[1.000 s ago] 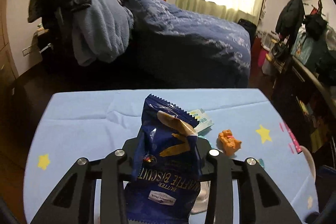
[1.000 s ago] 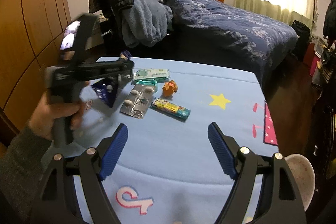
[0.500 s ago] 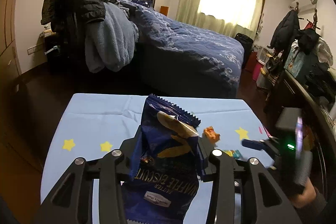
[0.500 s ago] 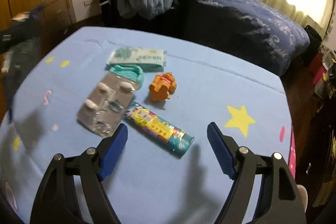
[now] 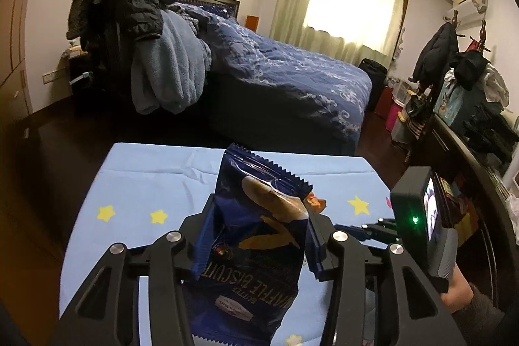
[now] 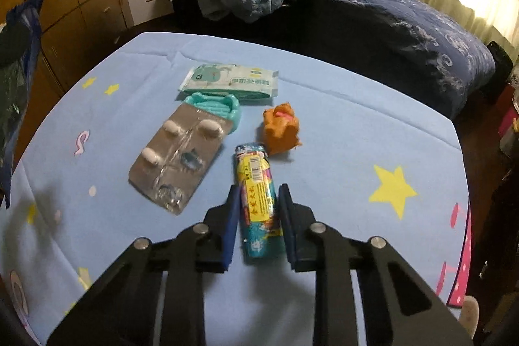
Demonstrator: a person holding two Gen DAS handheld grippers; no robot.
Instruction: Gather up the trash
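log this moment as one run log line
left gripper: holds blue foil biscuit wrapper, jaws easing open | right gripper: just closed around colourful candy tube on blue tablecloth

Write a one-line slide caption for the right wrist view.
Right gripper closing around a colourful candy tube on the blue star-print tablecloth, beside a blister pack.

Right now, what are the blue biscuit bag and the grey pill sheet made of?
The biscuit bag looks like thin glossy plastic film: it shines, creases, and has a zigzag-cut top edge. The pill sheet seems to be dull silvery foil with clear plastic bubbles; three hold white tablets, others look crushed and empty. Whether the backing is foil or foil-look plastic, I can't tell.
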